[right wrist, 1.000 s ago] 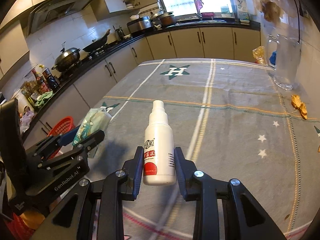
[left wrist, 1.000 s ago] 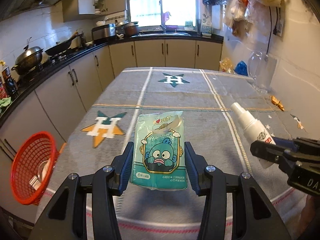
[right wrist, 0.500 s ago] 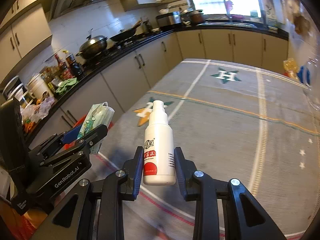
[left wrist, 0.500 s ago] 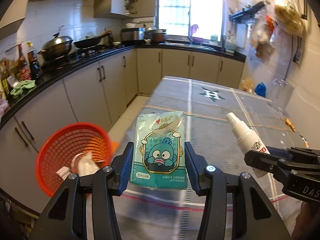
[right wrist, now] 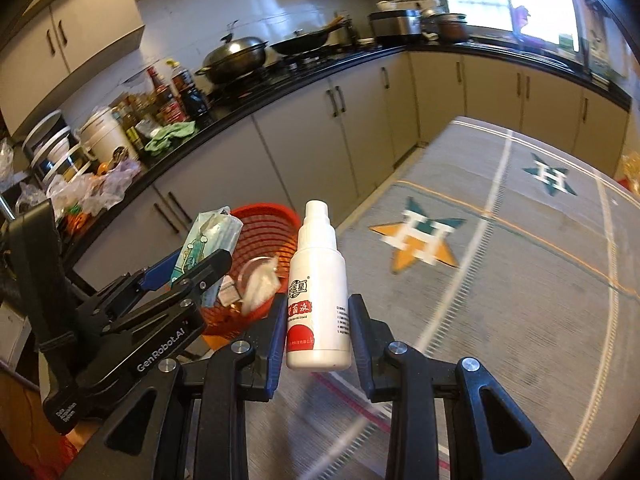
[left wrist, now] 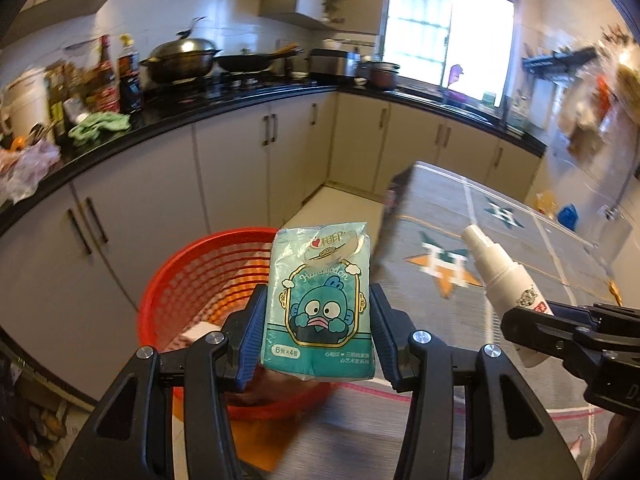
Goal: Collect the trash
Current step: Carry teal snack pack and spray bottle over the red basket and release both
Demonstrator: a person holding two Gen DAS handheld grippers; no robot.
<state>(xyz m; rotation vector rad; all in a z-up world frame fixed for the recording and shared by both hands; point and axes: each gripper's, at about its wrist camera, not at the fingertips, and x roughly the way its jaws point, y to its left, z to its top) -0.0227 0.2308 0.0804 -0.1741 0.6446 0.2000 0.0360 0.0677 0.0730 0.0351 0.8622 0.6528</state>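
My left gripper (left wrist: pixel 318 334) is clamped on a teal tissue pack (left wrist: pixel 320 304), its blue pads pressing both long sides, the pack standing upright between them. My right gripper (right wrist: pixel 318 334) is clamped the same way on a white spray bottle (right wrist: pixel 318 300), nozzle up. I judge this to be the carry step: both pieces of trash are in hand and not yet dropped.

Just beyond the tissue pack, at about ten o'clock in the left view, the red basket (left wrist: pixel 192 280) sits on the floor beside the table's edge, with crumpled paper already inside. In the right view it lies at eleven o'clock, past my left gripper. The next move calls for bringing each item over the basket's open mouth before I spread my fingers, the bottle having farther to go.

The table (right wrist: pixel 520 280) wears a grey cloth with star motifs. Beyond, beige cabinets run under a black counter (left wrist: pixel 240 96) holding a wok, bottles and a green rag, with a bright window at one o'clock.
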